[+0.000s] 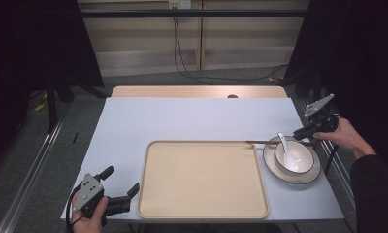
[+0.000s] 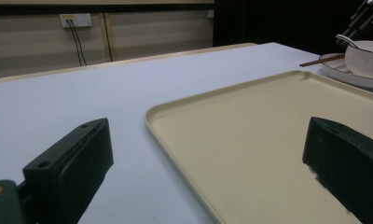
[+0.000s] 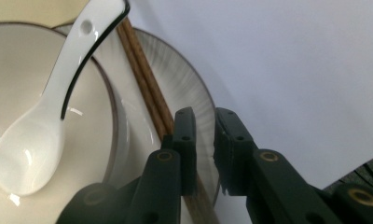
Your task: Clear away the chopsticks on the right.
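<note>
Presently the right tool (image 3: 203,140) has its black jaws nearly together, a narrow gap between them and nothing clamped — the pair of brown wooden chopsticks (image 3: 149,86) runs just beside and under its left jaw, lying across the grey-rimmed white plate (image 3: 187,88). On that plate sits a white bowl (image 1: 294,156) holding a white ceramic spoon (image 3: 44,126). Left tool (image 1: 119,187) — jaws wide apart, holding nothing — rests on the pale surface (image 1: 192,119) beside the beige rectangular tray (image 1: 202,179).
</note>
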`<state>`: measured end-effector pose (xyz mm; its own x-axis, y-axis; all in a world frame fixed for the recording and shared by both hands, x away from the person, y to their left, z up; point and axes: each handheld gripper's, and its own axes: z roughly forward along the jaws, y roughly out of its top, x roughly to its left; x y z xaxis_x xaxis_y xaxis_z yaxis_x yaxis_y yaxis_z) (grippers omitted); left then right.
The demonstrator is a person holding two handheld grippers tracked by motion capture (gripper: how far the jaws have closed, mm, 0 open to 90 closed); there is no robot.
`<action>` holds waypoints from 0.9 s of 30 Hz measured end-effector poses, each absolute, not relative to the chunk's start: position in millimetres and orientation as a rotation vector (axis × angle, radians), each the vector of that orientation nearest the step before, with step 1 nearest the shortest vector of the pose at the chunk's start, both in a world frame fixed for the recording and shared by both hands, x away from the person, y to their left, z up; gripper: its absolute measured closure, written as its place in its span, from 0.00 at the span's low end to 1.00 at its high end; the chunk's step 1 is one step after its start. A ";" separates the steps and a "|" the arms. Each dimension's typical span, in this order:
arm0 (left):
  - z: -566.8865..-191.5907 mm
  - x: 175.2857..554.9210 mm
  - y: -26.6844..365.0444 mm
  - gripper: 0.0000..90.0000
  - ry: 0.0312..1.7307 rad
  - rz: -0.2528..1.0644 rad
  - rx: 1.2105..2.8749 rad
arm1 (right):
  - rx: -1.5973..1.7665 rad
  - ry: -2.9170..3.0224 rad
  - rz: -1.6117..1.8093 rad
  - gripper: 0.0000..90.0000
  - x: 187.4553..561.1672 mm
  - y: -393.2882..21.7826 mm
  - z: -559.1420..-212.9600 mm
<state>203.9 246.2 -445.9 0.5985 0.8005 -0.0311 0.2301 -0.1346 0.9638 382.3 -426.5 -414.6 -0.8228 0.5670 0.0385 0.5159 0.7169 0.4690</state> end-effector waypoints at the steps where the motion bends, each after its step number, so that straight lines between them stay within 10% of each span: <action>1: -445.8 203.8 246.0 0.02 0.864 0.617 1.674 | 0.894 2.822 0.710 0.86 380.5 -426.6 -414.8; 27: -446.5 204.6 247.9 0.02 0.881 0.619 1.674 | 0.741 2.848 0.640 0.93 388.0 -412.1 -434.6</action>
